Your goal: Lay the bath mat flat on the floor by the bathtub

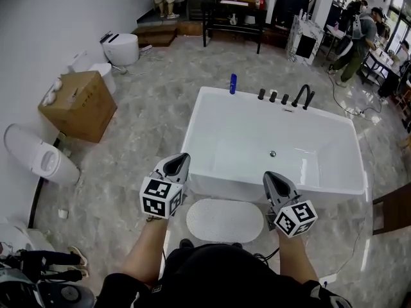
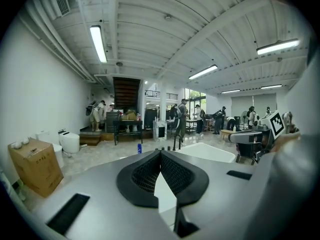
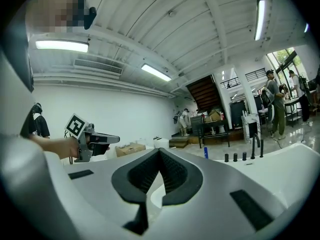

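Two closed grippers [image 1: 182, 156] [image 1: 268, 174]; mat [image 1: 225, 221] seemingly flat

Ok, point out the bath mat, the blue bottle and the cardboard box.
bath mat [image 1: 225, 220], head view, middle of its top.
blue bottle [image 1: 233, 83], head view, its body.
cardboard box [image 1: 80, 95], head view, its top face.

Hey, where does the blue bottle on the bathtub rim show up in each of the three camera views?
Head view: the blue bottle stands on the far rim of the bathtub, upper middle.
Left gripper view: bottle left of centre.
Right gripper view: bottle right of centre.
Shared landmark: the black faucet, right of the bottle in all three.
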Tool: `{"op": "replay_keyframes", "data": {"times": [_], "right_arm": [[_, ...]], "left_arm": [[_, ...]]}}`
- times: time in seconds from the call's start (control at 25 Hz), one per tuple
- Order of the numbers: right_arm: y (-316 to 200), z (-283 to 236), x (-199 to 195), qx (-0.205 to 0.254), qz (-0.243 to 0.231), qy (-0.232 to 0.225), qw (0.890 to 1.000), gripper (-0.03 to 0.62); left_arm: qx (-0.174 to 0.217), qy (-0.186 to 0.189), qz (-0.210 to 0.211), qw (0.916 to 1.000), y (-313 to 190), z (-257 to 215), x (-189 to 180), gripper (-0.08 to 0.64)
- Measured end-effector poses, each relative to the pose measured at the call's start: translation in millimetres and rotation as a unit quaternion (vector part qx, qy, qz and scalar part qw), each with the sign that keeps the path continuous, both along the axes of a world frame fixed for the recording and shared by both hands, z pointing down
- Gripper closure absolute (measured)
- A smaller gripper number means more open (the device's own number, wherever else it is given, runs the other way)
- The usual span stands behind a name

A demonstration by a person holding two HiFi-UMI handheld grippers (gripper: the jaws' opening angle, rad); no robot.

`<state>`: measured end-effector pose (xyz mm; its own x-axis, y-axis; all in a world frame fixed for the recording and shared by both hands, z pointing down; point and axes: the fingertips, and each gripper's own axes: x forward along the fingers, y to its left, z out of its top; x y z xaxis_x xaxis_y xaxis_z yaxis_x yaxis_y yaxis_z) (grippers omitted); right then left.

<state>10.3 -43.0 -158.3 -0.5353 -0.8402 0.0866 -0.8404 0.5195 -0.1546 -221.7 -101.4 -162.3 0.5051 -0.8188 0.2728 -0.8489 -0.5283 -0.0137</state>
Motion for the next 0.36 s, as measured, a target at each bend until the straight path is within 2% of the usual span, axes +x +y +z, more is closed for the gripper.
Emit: {"op": "replay_keyframes", "data": {"times": [0.36], "right_arm": [[-2.9, -7.0, 6.4, 0.013, -0.01, 0.005, 1.0, 0.578]], "left_arm": [[-0.003, -0.007, 0.012, 0.9999, 2.8, 2.6, 27.7, 0.551]]}}
